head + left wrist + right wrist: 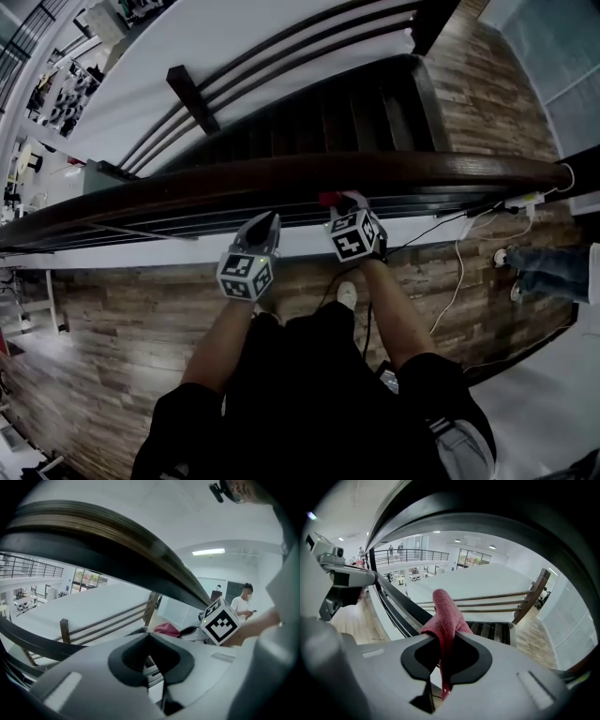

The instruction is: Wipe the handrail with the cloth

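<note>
Mid-frame, the right gripper (343,200) pinches the red cloth (445,616) beside the rail (281,174); the left gripper (271,219) is closed and empty.

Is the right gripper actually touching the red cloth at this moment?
Touching. In the right gripper view, the right gripper has its jaws closed on the red cloth, which sticks up above them and hangs down below.

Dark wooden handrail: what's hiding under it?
Beneath the dark wooden handrail run thin black railing bars, then a white ledge. The right gripper and its red cloth cover part of them.
</note>
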Motion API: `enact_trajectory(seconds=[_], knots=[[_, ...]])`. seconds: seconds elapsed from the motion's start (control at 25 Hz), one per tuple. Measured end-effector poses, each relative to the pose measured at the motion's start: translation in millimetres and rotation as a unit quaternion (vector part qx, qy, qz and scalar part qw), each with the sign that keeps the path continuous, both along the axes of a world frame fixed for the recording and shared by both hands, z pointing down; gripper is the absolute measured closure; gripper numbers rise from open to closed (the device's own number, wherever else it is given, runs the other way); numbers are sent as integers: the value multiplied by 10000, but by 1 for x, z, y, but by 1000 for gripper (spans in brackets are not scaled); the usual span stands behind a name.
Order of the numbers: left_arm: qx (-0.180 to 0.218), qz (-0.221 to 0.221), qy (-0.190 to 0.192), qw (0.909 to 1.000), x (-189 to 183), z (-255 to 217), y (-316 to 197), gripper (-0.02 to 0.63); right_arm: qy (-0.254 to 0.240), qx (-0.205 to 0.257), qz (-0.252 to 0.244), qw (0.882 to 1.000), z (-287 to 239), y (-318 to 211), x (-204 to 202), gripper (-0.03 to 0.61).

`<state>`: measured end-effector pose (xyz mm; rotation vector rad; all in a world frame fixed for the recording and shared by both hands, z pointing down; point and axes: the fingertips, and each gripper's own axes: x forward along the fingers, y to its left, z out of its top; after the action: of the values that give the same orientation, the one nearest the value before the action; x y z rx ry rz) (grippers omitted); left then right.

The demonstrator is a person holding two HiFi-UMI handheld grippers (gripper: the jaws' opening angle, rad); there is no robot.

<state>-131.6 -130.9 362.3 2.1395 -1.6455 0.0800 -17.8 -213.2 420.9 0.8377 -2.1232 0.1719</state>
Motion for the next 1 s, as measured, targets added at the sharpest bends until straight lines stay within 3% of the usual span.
enact_trajectory(seconds=[0.16, 0.64, 1.0], knots=[[-110, -153, 198, 9996, -23, 5, 4, 614, 30, 113, -75, 9999, 0, 11, -23, 538], [-205, -198, 246, 9993, -68, 9, 21, 614, 83, 69, -15, 9999, -2, 28, -62, 538], [-254, -613, 265, 9974, -114, 12, 42, 614, 68, 28, -296, 9995, -2, 55, -114, 538]])
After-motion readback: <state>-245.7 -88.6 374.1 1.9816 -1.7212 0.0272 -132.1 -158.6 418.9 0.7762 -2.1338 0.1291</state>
